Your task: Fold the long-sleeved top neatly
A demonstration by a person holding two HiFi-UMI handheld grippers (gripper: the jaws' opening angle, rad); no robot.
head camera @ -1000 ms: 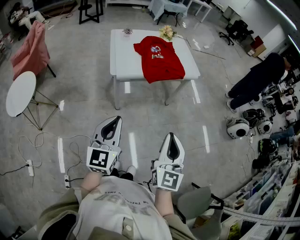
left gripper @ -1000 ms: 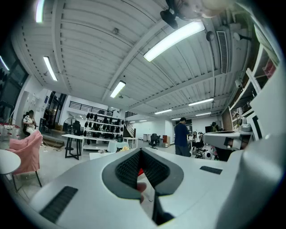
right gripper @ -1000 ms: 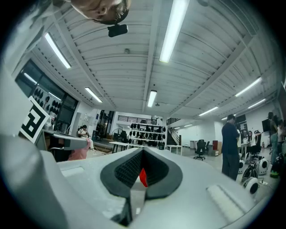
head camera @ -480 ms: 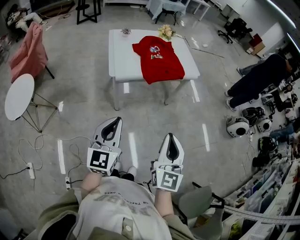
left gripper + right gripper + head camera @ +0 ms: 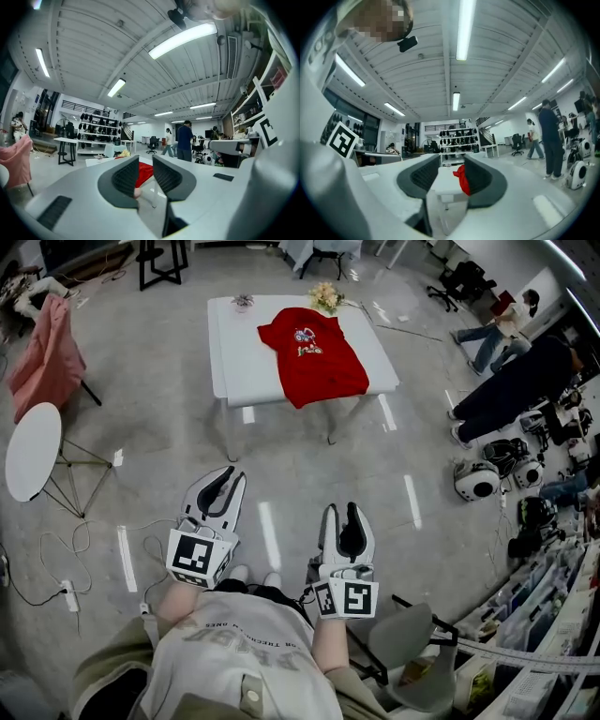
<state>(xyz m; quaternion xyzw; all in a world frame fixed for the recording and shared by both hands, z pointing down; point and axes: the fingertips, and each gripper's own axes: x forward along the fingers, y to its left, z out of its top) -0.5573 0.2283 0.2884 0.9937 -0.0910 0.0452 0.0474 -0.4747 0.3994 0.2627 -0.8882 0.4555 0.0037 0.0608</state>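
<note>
Glossy grey floor (image 5: 309,465), white table (image 5: 234,352)

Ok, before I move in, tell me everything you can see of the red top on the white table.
The red top lies spread front-up, unfolded, on the right-hand half of the white table. It looks like soft cloth, plain red with a small multicoloured print on the chest. The neck points to the far edge, near a bunch of flowers; the hem hangs a little over the near edge. The sleeves' length cannot be made out. Only the table seems to touch it.
</note>
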